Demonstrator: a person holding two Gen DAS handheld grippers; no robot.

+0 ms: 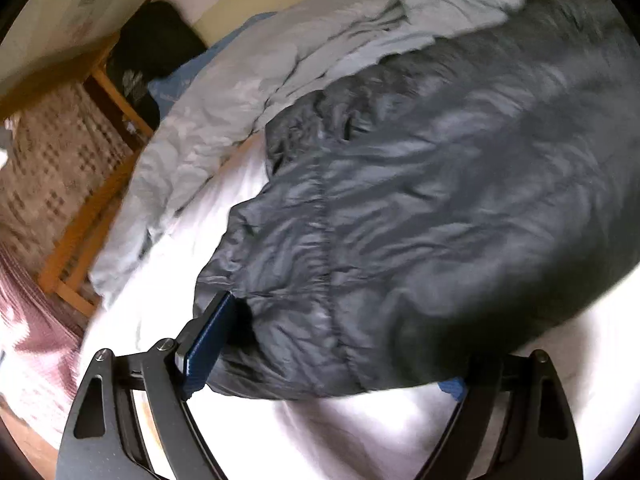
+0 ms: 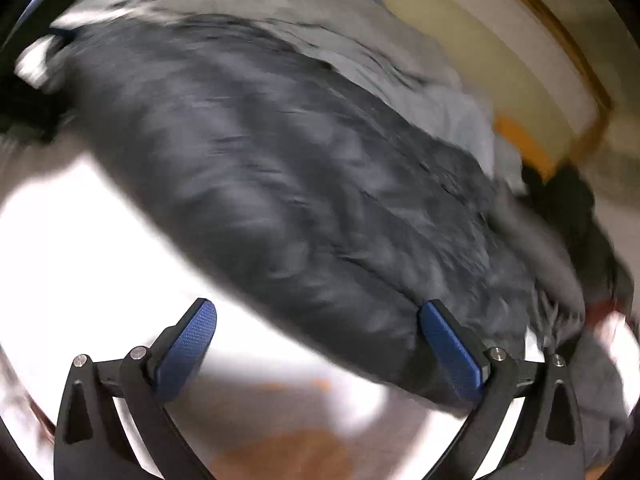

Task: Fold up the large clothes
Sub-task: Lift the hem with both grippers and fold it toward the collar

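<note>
A dark grey puffy jacket [image 1: 440, 200] lies spread on a white bed sheet [image 1: 360, 432]. In the left wrist view my left gripper [image 1: 336, 344] stands wide at the jacket's near corner. Its left pad [image 1: 208, 344] rests against the fabric's edge, and the right finger is mostly hidden under the jacket. The jacket's bulk fills the gap, with no squeeze visible. In the right wrist view, which is blurred, the same jacket [image 2: 280, 184] runs diagonally. My right gripper [image 2: 316, 306] is open at its near edge, with its right pad [image 2: 452, 348] against the fabric and its left pad [image 2: 188, 348] over the white sheet [image 2: 80, 240].
A crumpled light grey duvet [image 1: 248, 92] lies beyond the jacket. The wooden bed frame [image 1: 108, 184] runs along the left, with a patterned rug [image 1: 52, 160], a black bag [image 1: 156, 48] and pink cloth [image 1: 36, 340] beside it. Brown floor [image 2: 280, 440] shows past the bed's edge.
</note>
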